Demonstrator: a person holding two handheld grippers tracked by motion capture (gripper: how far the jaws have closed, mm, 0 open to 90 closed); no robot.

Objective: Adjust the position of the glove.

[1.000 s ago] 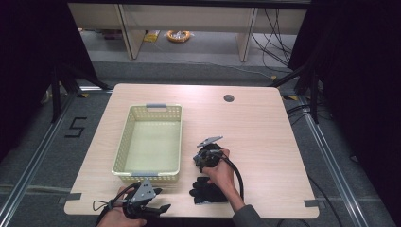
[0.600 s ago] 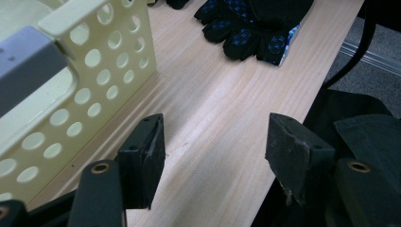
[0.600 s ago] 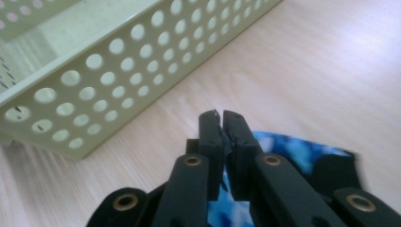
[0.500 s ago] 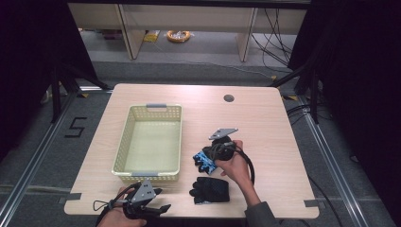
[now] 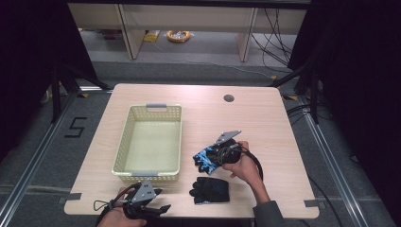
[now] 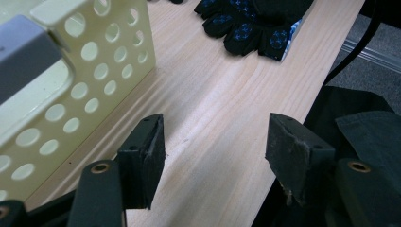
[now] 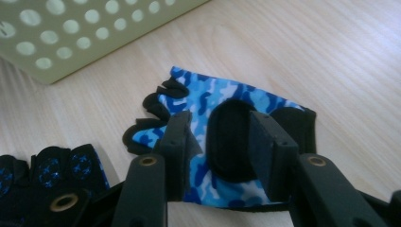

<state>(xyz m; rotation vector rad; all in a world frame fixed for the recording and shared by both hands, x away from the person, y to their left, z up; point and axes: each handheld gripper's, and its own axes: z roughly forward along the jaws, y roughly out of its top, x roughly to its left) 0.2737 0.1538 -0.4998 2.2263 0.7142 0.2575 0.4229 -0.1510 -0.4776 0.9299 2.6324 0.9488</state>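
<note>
A blue camouflage fingerless glove (image 5: 203, 159) (image 7: 222, 92) lies flat on the table, right of the cream basket (image 5: 124, 142). My right gripper (image 5: 214, 157) (image 7: 220, 125) hovers low over its wrist end. Its jaws have just been opening and stand apart, with the glove beneath them and not pinched. A black glove with blue dots (image 5: 210, 190) (image 6: 246, 23) (image 7: 52, 170) lies nearer the front edge. My left gripper (image 5: 161, 208) (image 6: 215, 137) rests at the front edge, open over bare wood, close to the basket's corner (image 6: 94, 56).
The perforated basket (image 7: 71, 28) has nothing inside and has grey handles at both ends. A round cable hole (image 5: 229, 98) sits at the table's far right. The right gripper's black cable (image 5: 257, 163) loops beside the hand. Bare wood lies to the right.
The right hand moved right and slightly up from beside the black glove, bringing the blue glove along. Its jaws went from shut to apart and the glove now lies free. The left hand stayed put.
</note>
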